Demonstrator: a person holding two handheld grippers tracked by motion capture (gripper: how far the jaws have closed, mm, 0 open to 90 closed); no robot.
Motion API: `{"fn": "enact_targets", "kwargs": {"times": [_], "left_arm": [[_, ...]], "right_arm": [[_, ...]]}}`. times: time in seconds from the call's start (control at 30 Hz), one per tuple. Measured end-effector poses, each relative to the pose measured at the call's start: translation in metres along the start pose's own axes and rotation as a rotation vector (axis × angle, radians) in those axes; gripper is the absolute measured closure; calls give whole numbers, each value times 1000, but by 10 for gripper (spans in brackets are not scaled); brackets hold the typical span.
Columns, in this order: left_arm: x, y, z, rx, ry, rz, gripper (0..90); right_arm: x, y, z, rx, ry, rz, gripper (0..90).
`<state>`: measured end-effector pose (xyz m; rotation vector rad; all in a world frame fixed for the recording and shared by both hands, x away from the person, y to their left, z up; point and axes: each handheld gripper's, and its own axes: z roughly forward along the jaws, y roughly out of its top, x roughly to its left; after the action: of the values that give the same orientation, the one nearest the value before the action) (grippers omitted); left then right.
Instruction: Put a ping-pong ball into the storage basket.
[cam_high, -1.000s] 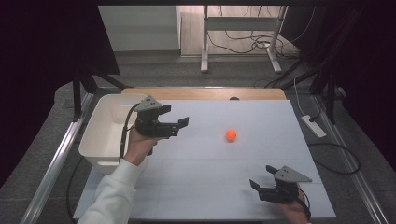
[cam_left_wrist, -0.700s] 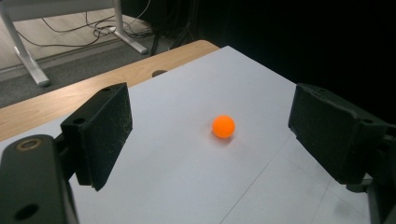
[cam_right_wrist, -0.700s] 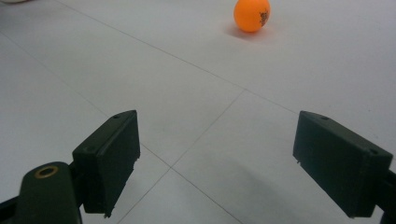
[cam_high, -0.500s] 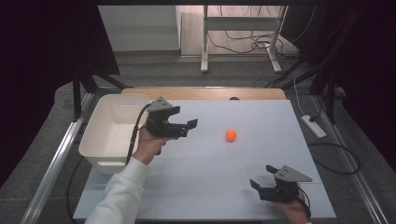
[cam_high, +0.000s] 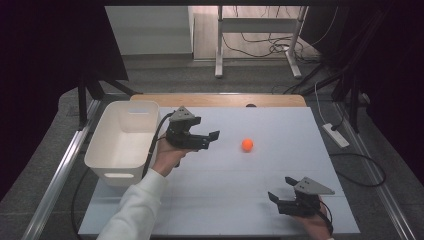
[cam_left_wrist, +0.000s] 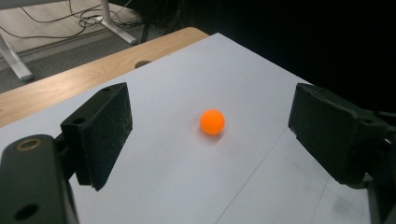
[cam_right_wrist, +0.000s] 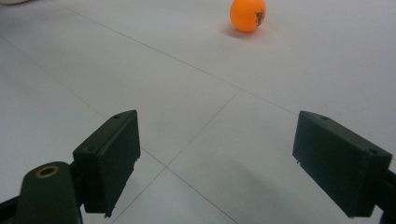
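Left gripper (cam_high: 207, 140) had its fingers wide, lined up on the orange ball (cam_high: 247, 144) — clearly for a grab; right gripper (cam_high: 278, 200) sat parked, fingers wide too.

Black grippers (cam_high: 206, 140) with grey triangular plates, white sleeve (cam_high: 132, 210).

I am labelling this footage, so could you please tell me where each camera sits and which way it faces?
High view: fixed above the person's side, looking forward and down on the table; shows both forearms, the left hand-held gripper, the right hand-held gripper and the white bin.
Left gripper view: rides on the left hand-held gripper, looking along its open jaws at the orange ball.
Right gripper view: rides on the right hand-held gripper, low over the table, jaws open, ball ahead.
All three views share the orange ball.
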<state>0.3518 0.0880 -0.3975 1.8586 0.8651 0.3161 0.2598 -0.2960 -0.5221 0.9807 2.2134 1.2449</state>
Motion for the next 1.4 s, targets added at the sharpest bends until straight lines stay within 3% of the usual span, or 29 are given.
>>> {"fn": "enact_targets", "kwargs": {"times": [0.5,0.83,1.4], "left_arm": [[2,-3,30,31,-20,-20,148],[-1,-4,50,36,-20,-3,150],[-6,-4,84,98,-25,0,151]], "right_arm": [[-1,0,0,2,1,-4,147],[0,0,1,2,7,-3,147],[0,1,1,-1,9,-6,148]]}}
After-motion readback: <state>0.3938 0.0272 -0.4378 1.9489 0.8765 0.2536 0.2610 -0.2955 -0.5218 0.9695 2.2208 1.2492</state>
